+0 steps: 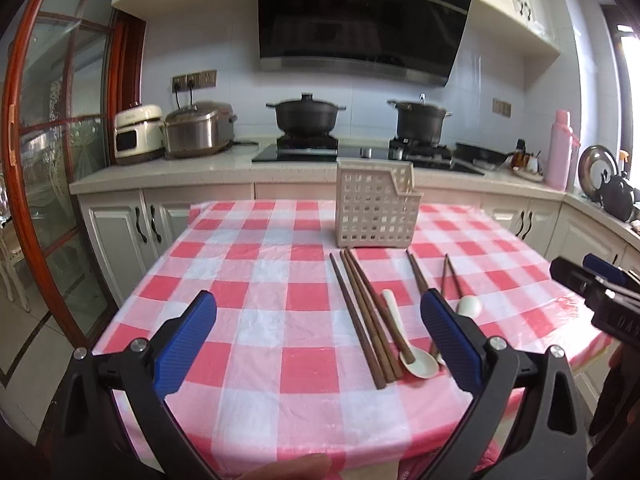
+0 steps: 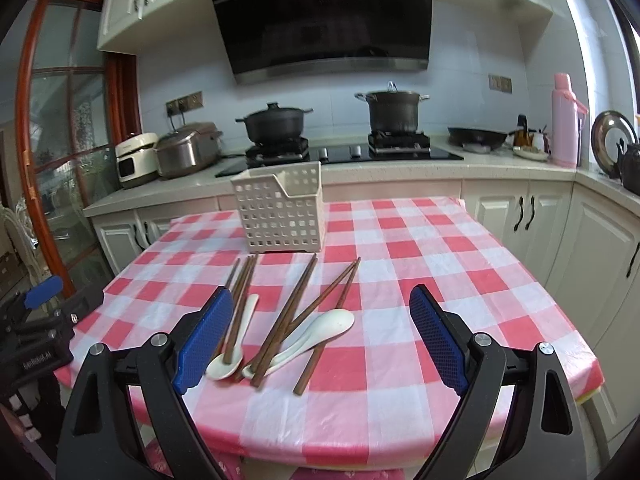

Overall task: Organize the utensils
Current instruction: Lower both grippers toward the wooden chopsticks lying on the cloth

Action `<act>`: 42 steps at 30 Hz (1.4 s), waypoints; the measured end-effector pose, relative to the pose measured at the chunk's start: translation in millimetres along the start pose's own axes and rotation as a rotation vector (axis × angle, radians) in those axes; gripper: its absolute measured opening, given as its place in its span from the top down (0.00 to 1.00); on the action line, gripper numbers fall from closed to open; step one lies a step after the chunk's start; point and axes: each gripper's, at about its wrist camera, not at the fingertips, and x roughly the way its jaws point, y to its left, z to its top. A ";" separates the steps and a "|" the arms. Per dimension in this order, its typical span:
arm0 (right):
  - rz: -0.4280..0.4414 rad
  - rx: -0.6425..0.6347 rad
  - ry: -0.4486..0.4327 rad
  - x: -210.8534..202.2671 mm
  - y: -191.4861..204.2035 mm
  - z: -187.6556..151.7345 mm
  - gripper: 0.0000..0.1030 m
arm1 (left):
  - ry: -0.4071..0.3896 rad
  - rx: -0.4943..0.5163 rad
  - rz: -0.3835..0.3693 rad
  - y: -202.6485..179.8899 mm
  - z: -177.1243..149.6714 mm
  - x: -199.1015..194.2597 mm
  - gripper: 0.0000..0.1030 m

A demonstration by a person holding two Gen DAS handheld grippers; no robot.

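A white perforated utensil basket stands upright at the far middle of the red-and-white checked table. In front of it lie several brown wooden chopsticks, loose on the cloth. Among them are white ceramic spoons, one partly under a chopstick. My left gripper hovers open over the near cloth, left of the utensils, holding nothing. My right gripper is open above the near table edge, with the utensils between and left of its fingers.
Behind the table runs a kitchen counter with two dark pots on the hob, rice cookers, a pan and a pink flask. White cabinets stand to the right. A glass door with a red frame is on the left.
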 end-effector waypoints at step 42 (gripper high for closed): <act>-0.151 -0.019 0.505 226.5 -23.2 6.8 0.72 | 0.530 -0.078 -0.067 12.5 -5.5 226.9 0.09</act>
